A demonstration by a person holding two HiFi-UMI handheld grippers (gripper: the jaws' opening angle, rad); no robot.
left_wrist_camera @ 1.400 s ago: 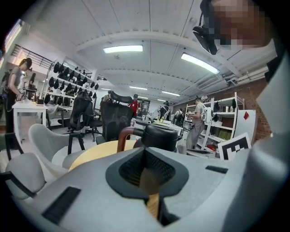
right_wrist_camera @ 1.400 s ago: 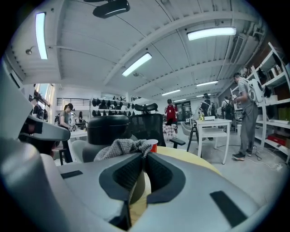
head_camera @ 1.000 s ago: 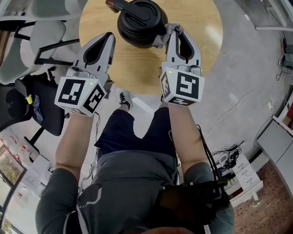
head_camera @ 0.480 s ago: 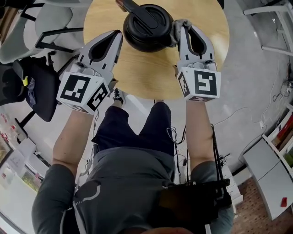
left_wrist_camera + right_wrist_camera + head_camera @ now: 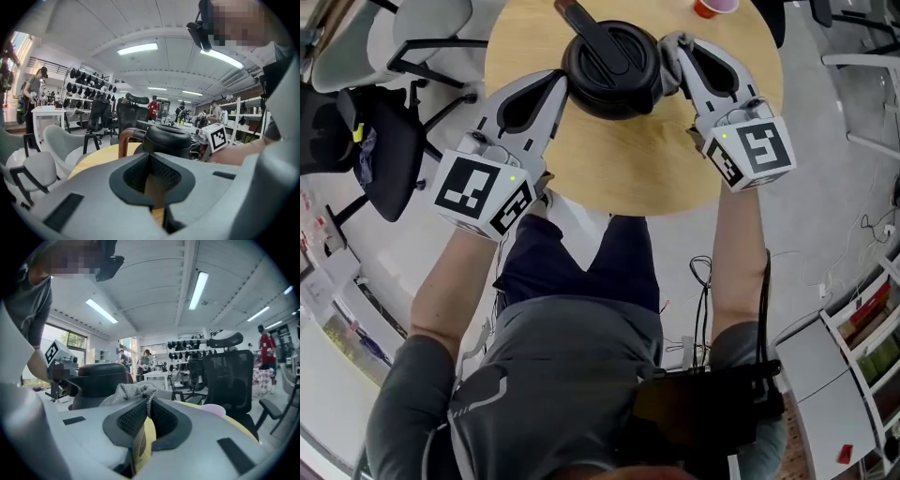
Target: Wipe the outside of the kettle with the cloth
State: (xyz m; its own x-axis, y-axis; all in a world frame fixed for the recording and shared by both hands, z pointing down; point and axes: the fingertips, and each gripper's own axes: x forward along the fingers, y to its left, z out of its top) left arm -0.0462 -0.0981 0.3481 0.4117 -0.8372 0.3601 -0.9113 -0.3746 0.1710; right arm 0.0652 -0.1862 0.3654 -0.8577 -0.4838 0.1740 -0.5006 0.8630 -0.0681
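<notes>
While the right claw (image 5: 147, 401) is clamped tight on a bunched grey knitted cloth (image 5: 130, 392), only a small wad meets the right flank of the squat round black kettle (image 5: 614, 61), so a hard sideways stroke could pull the fabric loose or shove the kettle across the round pale wooden surface (image 5: 628, 155). Opposite, the left claw (image 5: 555, 86), pressed together with nothing in it, sits just beside the other flank, a possible brace. Upright near the surface's far middle, the kettle aims its brown-ended handle (image 5: 581, 21) diagonally, away and leftward
</notes>
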